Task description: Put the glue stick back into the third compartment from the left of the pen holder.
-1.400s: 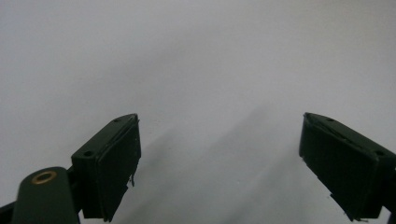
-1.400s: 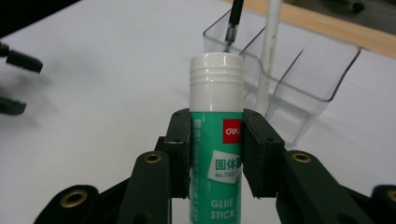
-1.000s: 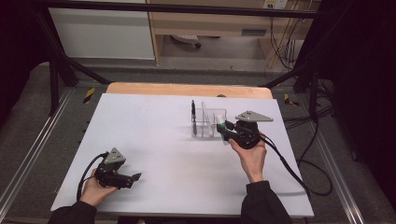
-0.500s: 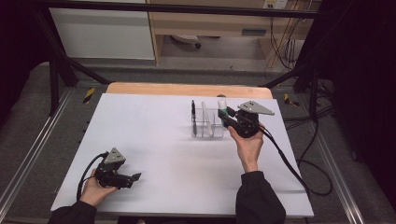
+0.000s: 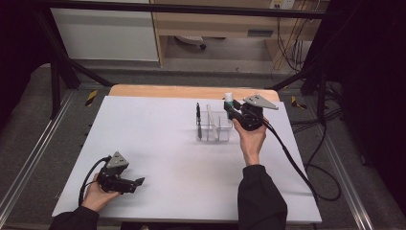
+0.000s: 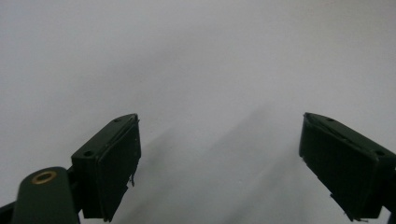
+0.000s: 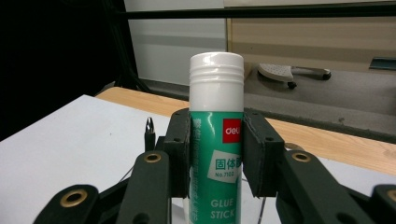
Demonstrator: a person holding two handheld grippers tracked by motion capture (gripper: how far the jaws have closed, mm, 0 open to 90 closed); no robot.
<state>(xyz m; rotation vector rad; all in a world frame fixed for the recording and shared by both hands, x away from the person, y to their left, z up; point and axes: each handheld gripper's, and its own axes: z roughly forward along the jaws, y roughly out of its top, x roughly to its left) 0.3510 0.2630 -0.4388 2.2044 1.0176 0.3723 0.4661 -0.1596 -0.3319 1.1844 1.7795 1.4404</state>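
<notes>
The right gripper (image 7: 215, 158) clamps an upright glue stick (image 7: 215, 140) over the clear organizer (image 5: 214, 128), while the left gripper (image 5: 136, 182) rests released at the table's (image 5: 158, 124) near-left.

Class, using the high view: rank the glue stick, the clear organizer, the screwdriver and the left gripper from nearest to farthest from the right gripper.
1. Glue stick: clamped upright in the right gripper.
2. Clear organizer: just left of it, on the table.
3. Screwdriver: standing at the organizer's far left end.
4. Left gripper: across the table, at the near left corner.
</notes>
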